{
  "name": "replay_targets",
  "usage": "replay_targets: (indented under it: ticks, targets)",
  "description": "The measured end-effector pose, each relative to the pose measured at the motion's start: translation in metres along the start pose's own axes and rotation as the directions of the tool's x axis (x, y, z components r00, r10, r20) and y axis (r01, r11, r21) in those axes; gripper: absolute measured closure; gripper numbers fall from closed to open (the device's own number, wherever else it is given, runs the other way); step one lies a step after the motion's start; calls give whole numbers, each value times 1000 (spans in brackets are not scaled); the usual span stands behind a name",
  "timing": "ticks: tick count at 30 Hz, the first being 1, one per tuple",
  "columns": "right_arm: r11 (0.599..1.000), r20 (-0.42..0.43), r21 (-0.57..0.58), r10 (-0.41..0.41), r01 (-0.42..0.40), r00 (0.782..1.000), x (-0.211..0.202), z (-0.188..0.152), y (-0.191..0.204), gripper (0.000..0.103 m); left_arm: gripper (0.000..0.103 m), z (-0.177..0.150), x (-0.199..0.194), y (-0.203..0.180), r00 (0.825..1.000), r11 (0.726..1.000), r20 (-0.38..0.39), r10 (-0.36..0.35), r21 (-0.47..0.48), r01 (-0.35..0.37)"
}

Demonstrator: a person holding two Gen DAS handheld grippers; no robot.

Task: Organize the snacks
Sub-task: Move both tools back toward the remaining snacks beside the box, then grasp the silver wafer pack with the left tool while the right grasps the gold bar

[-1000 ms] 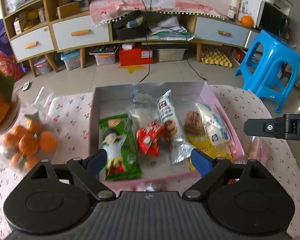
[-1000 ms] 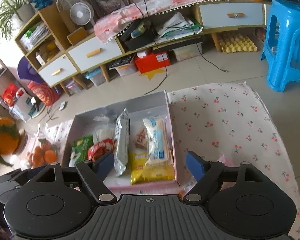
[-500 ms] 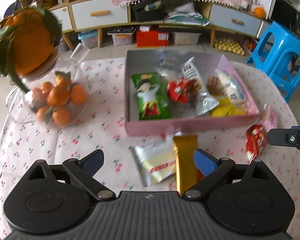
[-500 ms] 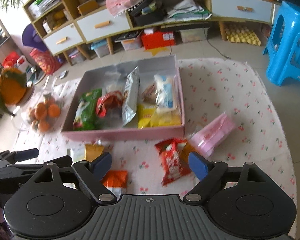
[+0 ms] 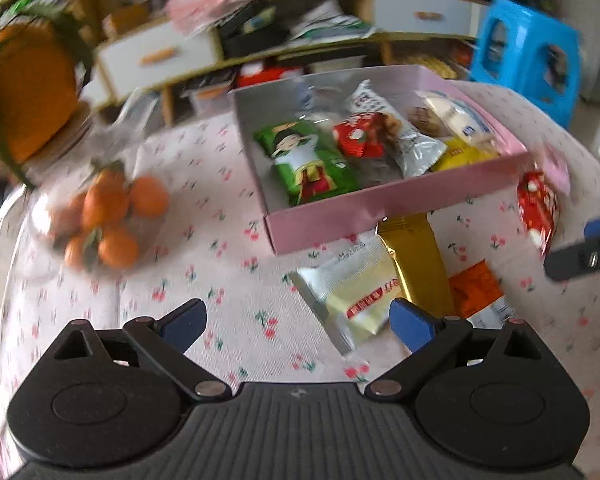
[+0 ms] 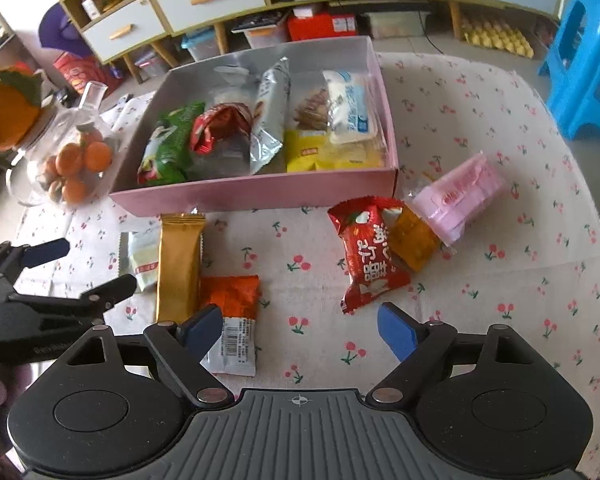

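Two views. Left wrist: left gripper (image 5: 298, 325) jaws just opened, wide apart, nothing between, over the cherry-print cloth (image 5: 220, 280). Pink box (image 5: 380, 212) holds green, red, silver, yellow and white packets.

Right wrist: right gripper (image 6: 300, 330) jaws just opened too, empty, above the cloth. Red snack (image 6: 366, 254), gold bar (image 6: 179, 266), orange packet (image 6: 230, 300) and pink pack (image 6: 458, 198) lie outside the box. Glass bowl (image 6: 70, 148) holds oranges.

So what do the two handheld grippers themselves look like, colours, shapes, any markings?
Both match. The right gripper has a ribbed dark grey body bearing a small crosshair mark, two black rounded housings with disc caps, black linkage arms with silver pivot pins, and blue pads on its fingers. The left gripper has the same build and blue pads. From the right wrist view, faint lettering runs along its black side.
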State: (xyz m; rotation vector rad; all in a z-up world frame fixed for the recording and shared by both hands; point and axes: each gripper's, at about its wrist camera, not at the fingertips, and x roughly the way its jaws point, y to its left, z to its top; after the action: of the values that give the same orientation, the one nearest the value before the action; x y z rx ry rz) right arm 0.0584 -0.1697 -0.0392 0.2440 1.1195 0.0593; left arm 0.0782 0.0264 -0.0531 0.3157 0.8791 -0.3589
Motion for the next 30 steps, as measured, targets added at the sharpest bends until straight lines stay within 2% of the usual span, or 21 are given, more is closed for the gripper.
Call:
replay_targets:
  ticks: [4,10,12,16,23,25,27,30]
  targets:
    - [999,-5,31,26,-26,1000,4,3,-2,16,15,0,8,0,998,997,33,-60,53,58]
    - [999,3,0,33,-33,999,12,8,8,16,30,2,13,-13,991,984,60,-118,139,109]
    - [999,4,-4,40,-40,999,14,9,11,16,31,4,15,-17,990,983,53,-129,137,121]
    - [998,7,15,58,-58,998,20,12,14,16,43,3,12,-20,988,983,49,-146,119,140]
    - [998,51,27,60,-61,997,30,15,20,18,69,-2,5,-10,995,995,38,-97,32,95]
    - [997,48,22,70,-71,996,35,15,23,24,75,-7,5,-4,994,994,17,-109,-3,109]
    - [996,45,26,80,-81,996,40,15,25,38,75,-13,7,0,995,995,-14,-103,-12,102]
    - [995,42,39,95,-97,995,47,14,29,52,72,-17,2,4,993,993,-2,-114,-7,114]
